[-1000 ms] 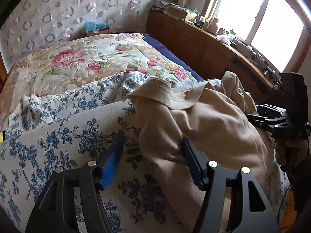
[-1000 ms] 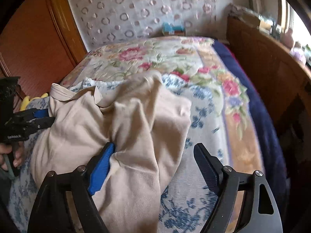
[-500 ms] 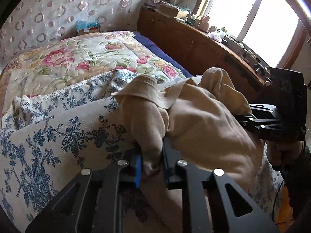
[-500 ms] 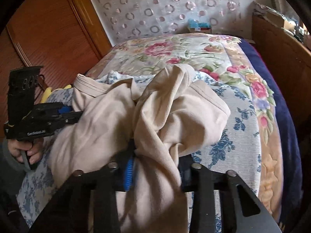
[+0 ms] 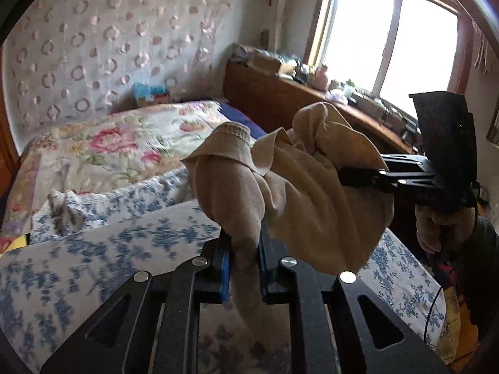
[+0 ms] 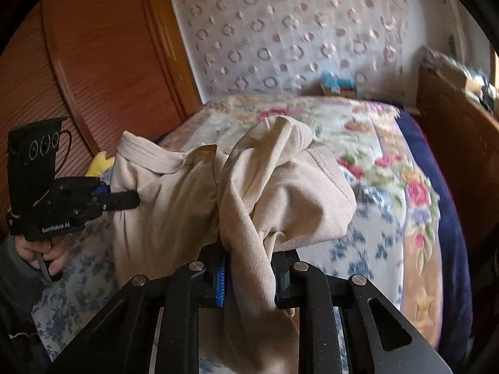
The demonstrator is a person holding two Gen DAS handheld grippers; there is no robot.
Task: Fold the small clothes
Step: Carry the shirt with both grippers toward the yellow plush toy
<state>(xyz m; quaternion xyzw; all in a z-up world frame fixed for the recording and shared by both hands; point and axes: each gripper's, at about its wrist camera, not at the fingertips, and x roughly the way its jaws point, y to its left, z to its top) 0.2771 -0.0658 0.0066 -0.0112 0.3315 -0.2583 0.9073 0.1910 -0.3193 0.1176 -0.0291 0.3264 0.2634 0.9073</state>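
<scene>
Both grippers are clamped on the same crumpled beige knit garment (image 5: 312, 193), bunched between them above the blue-and-white floral bedspread (image 5: 131, 243). Left gripper (image 5: 244, 265) pinches a rolled fold of the cloth that rises straight ahead of its blue pads; its jaws closed a moment ago and now sit tight on the fabric. Right gripper (image 6: 249, 277) has just been closing too, with a ribbed twist of the same garment squeezed between its pads and the rest heaped ahead and to its left. From the left gripper the other tool lies off to the right, biting the far side of the bundle. The garment's long axis cannot be read yet, as it hangs in a lump between the two holds. Spreading it probably means drawing the grippers apart along the line joining them; neither hand is nearer, since both already hold it.
</scene>
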